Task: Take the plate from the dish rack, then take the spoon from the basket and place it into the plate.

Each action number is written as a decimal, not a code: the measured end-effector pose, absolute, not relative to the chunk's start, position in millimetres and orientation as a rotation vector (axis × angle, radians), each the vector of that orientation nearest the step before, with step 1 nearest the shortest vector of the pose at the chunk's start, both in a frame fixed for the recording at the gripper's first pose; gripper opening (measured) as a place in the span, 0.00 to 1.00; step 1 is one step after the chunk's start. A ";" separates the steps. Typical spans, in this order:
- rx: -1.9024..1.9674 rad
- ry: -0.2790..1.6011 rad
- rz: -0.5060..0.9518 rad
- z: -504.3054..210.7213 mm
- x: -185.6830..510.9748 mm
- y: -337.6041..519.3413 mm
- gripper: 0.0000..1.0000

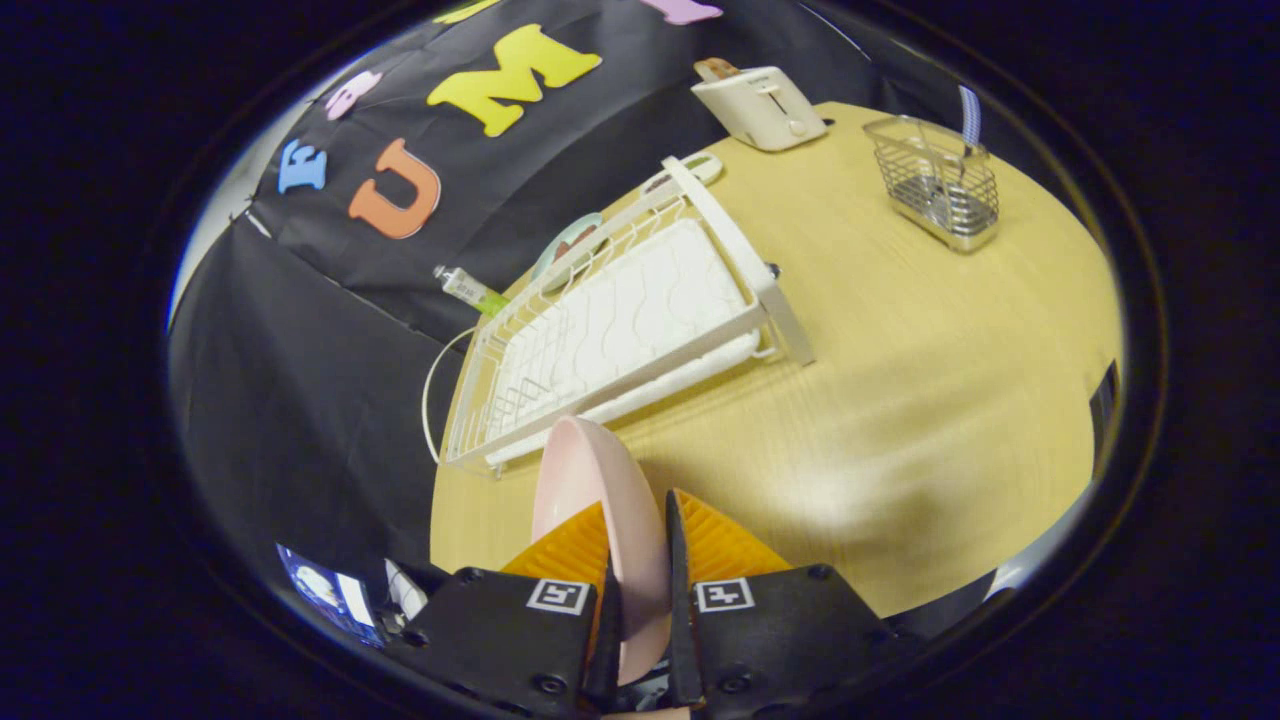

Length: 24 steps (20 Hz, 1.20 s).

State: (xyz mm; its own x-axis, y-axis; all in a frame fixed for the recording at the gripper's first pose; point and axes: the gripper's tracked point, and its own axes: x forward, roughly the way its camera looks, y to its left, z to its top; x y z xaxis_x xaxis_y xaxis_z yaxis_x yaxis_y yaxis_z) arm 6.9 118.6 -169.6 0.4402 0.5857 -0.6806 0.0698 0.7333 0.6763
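Item: pink plate, held on edge between the closed jaws of the gripper, just short of the dish rack, above bare worktop.

Fingers were clamped on the pink plate, held on edge over the near part of the surface. Dish rack blocked the left side, running from just ahead of the plate toward the far wall. Open bare surface lay right of the rack, all the way to the wire basket at far right. Toaster stood far, between rack and basket, apart from both.
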 end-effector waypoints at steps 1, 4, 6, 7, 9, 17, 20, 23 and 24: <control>0.715 1.090 0.349 -176.8 11.1 116.4 0.25; 0.756 1.095 0.335 -192.1 21.0 109.4 0.25; 0.780 1.106 0.352 -196.0 24.0 110.0 0.27; 0.768 1.114 0.345 -200.9 26.1 108.6 0.28; 0.748 1.110 0.337 -205.2 29.0 104.1 0.34; 0.605 0.943 0.327 -174.5 35.6 69.3 0.60; 0.443 0.797 0.272 -153.3 39.1 39.2 0.81; 0.257 0.628 0.186 -130.2 41.9 1.6 0.91; 0.202 0.567 0.147 -124.9 44.3 -11.0 0.93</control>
